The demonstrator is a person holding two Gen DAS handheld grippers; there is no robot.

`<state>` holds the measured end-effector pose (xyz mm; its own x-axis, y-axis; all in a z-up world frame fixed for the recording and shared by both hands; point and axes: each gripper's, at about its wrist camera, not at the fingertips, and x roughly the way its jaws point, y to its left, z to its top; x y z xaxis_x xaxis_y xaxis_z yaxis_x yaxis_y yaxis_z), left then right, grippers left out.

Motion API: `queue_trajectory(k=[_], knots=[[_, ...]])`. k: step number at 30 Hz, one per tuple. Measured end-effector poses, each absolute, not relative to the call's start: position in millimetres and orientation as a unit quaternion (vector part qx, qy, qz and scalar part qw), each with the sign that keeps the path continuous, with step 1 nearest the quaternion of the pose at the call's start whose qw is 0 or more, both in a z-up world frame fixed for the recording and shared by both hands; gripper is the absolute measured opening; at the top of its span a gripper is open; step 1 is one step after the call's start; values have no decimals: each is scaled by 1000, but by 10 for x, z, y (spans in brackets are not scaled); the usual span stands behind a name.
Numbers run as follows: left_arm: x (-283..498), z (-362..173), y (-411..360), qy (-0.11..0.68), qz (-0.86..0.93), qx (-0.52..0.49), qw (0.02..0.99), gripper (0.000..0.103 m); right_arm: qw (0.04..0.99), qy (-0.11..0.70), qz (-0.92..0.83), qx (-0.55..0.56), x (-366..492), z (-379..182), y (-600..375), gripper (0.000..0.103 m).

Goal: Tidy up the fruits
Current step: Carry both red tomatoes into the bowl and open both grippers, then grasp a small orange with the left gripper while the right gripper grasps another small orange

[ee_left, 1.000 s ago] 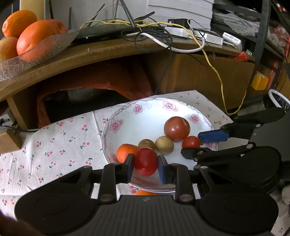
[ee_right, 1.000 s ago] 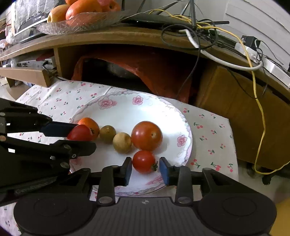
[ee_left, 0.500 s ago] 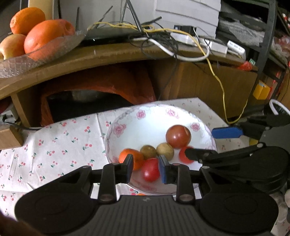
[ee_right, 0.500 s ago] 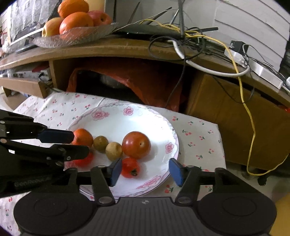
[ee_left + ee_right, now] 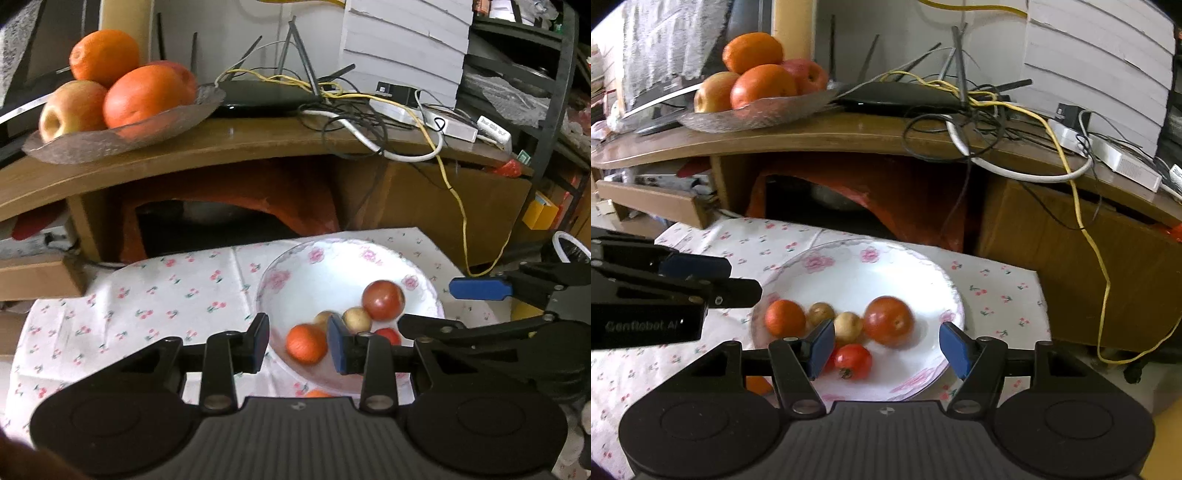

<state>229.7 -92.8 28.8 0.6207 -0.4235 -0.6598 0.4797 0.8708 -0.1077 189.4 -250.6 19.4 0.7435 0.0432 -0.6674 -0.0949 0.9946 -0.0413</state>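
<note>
A white flowered plate [image 5: 923,266] [image 5: 295,258] on a cherry-print cloth holds a big tomato [image 5: 888,320] [image 5: 382,300], an orange fruit [image 5: 785,317] [image 5: 306,343], two brownish fruits [image 5: 820,313] and a small red tomato [image 5: 853,361]. A second small red one peeks out behind my right finger. My left gripper [image 5: 298,345] [image 5: 742,278] hovers over the plate's near left rim, jaws opening, nothing between them. My right gripper [image 5: 888,349] [image 5: 426,304] hangs open above the plate's near side, holding nothing.
On the wooden shelf behind, a glass dish [image 5: 122,140] [image 5: 757,114] holds oranges and apples. A black router [image 5: 901,98] and tangled cables [image 5: 369,125] lie beside it. Another orange fruit [image 5: 757,384] lies on the cloth by the plate's near edge.
My left gripper let go of the small red tomato, which now lies in the plate. My right jaws widened away from the other small tomato. Both grippers have lifted and pulled back.
</note>
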Motion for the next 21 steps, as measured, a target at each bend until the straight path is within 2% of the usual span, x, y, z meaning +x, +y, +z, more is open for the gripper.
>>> queue_trajectory(k=[10,21], knots=[[1990,23,-635,385,-287,97,872,40,917,388,83,-46,1618,86,-2226,63],[1957,-378,-895,392,-308,132,857,39,908,407,91,-26,1668,-30,-2200,63]])
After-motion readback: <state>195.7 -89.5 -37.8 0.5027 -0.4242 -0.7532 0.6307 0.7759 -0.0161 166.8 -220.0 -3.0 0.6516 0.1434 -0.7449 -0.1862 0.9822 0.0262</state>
